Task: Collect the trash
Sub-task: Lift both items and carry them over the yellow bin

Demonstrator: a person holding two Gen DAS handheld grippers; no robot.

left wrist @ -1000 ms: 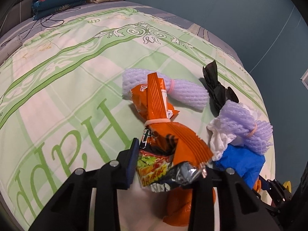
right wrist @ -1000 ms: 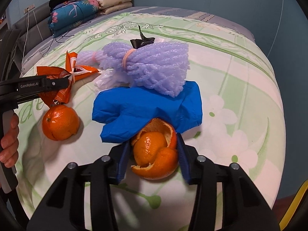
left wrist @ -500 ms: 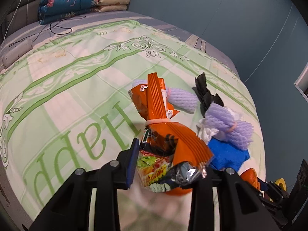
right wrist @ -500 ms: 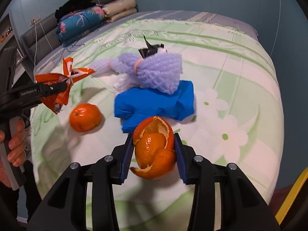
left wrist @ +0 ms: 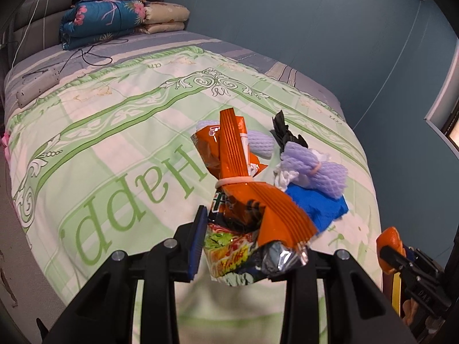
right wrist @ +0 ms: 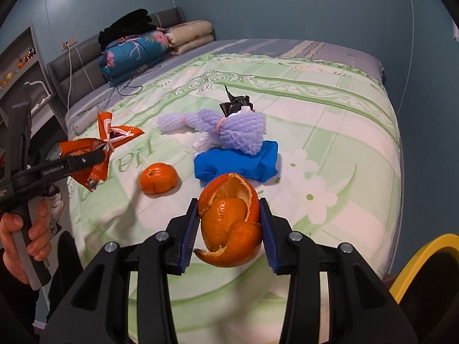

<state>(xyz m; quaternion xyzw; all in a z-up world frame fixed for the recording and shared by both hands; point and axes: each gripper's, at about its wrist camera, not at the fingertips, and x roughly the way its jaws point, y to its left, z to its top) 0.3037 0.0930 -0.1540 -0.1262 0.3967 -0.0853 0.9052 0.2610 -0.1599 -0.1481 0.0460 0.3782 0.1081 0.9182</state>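
Note:
My left gripper (left wrist: 252, 246) is shut on an orange snack wrapper (left wrist: 243, 200) tied with a rubber band, held above the bed; the same wrapper (right wrist: 97, 149) shows at the left of the right wrist view. My right gripper (right wrist: 229, 226) is shut on an orange peel (right wrist: 229, 220), lifted off the green bedspread (right wrist: 330, 120). Left on the bed are a whole mandarin (right wrist: 157, 177), a blue glove (right wrist: 238, 163), purple foam fruit nets (right wrist: 229, 129), white tissue and a black scrap (right wrist: 235, 104).
Folded quilts (left wrist: 114, 20) and dark clothes lie at the bed's head beside a power strip (left wrist: 37, 86) with cables. A yellow-rimmed bin (right wrist: 424, 263) stands at the lower right. A hand (right wrist: 25, 229) holds the left gripper's handle near shelves.
Both grippers have risen and pulled back from the bed with their loads. The mandarin has passed out of the left wrist view, and more of the bed and room shows.

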